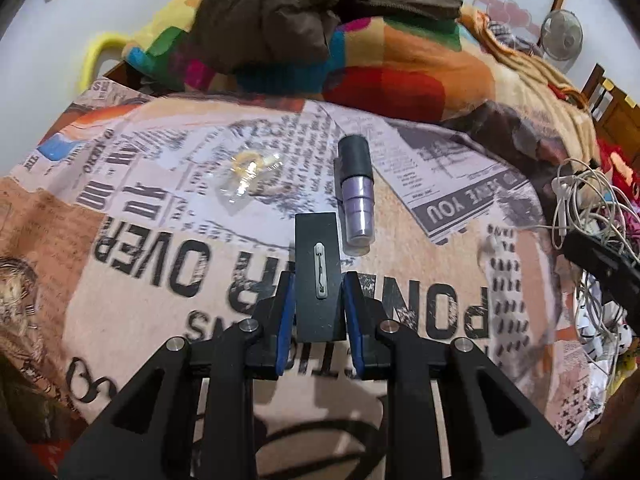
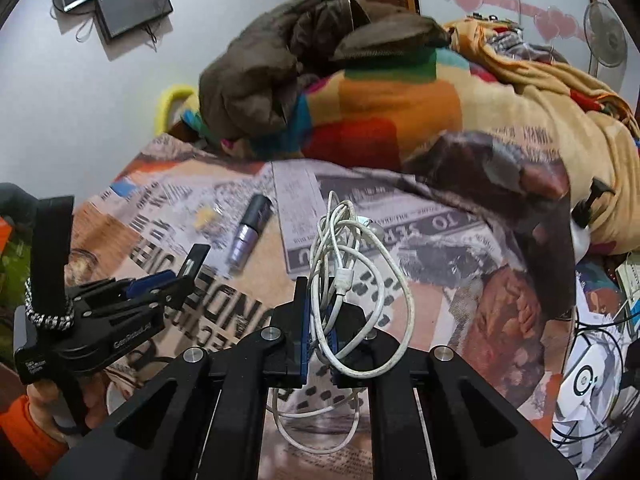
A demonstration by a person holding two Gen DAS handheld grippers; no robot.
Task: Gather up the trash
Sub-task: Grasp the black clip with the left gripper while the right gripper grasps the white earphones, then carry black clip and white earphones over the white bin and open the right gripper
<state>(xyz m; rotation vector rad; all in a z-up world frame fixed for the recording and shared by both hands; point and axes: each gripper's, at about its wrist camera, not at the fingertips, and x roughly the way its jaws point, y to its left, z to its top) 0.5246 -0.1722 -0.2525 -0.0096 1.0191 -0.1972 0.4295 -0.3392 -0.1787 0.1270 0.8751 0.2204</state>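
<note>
A purple bottle [image 1: 355,192] and clear wrapper [image 1: 250,172] lie on the newsprint bedspread [image 1: 140,240]. The left gripper [image 1: 319,284] clamps a flat black box [image 1: 319,276]; the right gripper [image 2: 320,312] pinches a tangled white cable [image 2: 348,280].

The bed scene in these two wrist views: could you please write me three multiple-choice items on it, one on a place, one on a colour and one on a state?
1. Where does the purple tube lie?
A. on the newspaper-print bedsheet
B. on the brown jacket
C. between the pads of the right hand-held gripper

2. What colour is the bundled cable in the right hand-held gripper?
A. black
B. white
C. red

3. What is the state of the left hand-held gripper?
A. open and empty
B. shut on the cable
C. shut on a flat black box

Answers:
1. A, the tube rests on the printed sheet, just beyond the left hand-held gripper.
2. B, the looped cord pinched between the blue pads is white.
3. C, both blue pads press the sides of the black box.
</note>
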